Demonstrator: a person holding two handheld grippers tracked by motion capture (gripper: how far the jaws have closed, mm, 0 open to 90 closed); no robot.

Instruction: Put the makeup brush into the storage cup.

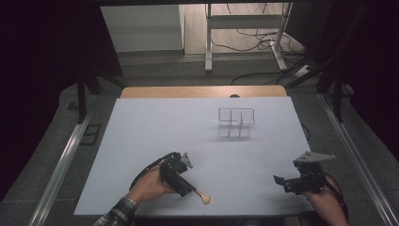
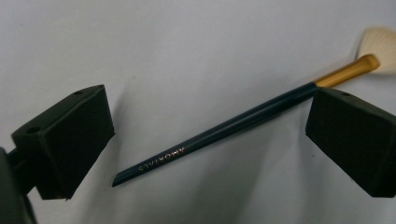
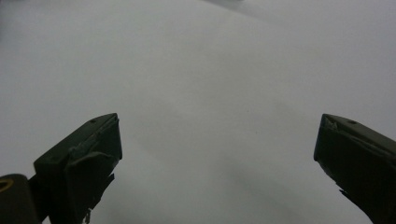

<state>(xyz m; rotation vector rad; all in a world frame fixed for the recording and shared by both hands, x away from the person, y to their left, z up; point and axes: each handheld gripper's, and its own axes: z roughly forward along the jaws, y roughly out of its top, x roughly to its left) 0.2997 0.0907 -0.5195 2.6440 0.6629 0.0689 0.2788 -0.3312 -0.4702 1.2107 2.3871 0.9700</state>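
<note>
Left gripper: the left gripper (image 1: 190,188) is down low at the near left-centre of the white table (image 1: 155,141), held in the person's left hand (image 1: 148,186), nose pointing toward the near right.
Left claw: jaws spread wide in the left gripper view (image 2: 208,140), with nothing clamped between them.
Makeup brush: the makeup brush (image 2: 224,130) lies flat on the white surface, slanting across the gap between the two jaws; dark handle with gold lettering, gold ferrule, pale bristles fanning out beyond the right-hand jaw.
Contact: the handle passes right by the right-hand jaw's inner corner; whether it touches, I cannot tell. The left-hand jaw stands clear of it.
Brush on the table: from the high view its pale bristle tip (image 1: 205,199) pokes out just past the gripper's nose, near the table's near edge.
Right gripper: the right gripper (image 1: 282,182) sits at the near right of the table, well apart from the brush, facing left.
Right claw: wide open too (image 3: 217,158), bare white table between its jaws.
Organiser: a clear compartment box (image 1: 236,121) stands toward the far side, right of centre, well apart from both grippers.
</note>
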